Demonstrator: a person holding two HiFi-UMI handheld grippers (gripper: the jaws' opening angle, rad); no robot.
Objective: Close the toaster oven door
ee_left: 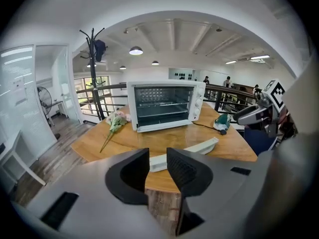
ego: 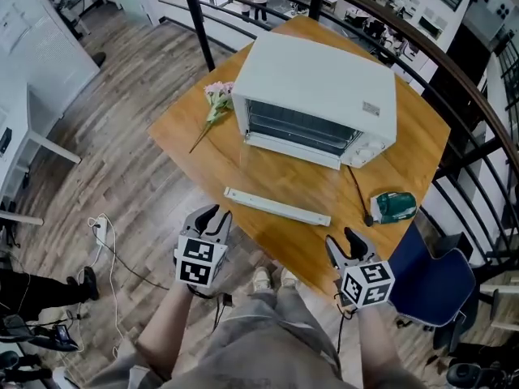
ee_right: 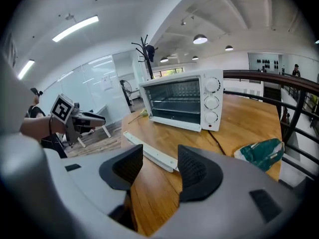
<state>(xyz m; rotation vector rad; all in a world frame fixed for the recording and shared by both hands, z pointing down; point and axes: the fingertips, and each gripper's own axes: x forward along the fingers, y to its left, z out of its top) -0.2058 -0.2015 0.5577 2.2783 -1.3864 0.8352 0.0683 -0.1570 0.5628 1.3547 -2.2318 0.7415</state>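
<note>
A white toaster oven (ego: 316,96) stands on the wooden table (ego: 268,177), its front open and its wire racks showing (ee_left: 162,106). In front of it lies a long white bar (ego: 276,207), seemingly the handle edge of the let-down door; I can barely make out the pane. My left gripper (ego: 212,217) hangs open and empty at the table's near edge, left of the bar's end (ee_left: 189,151). My right gripper (ego: 350,241) is open and empty too, near the table's near right corner. In the left gripper view its own jaws (ee_left: 157,166) frame the bar, as do the right gripper's (ee_right: 160,166).
A pink flower (ego: 215,104) lies left of the oven. A green pouch (ego: 394,206) and a black cable (ego: 359,193) lie to its right. A blue chair (ego: 434,282) stands at the right, a black railing (ego: 478,96) behind the table, and a coat stand (ee_left: 92,73) at the far left.
</note>
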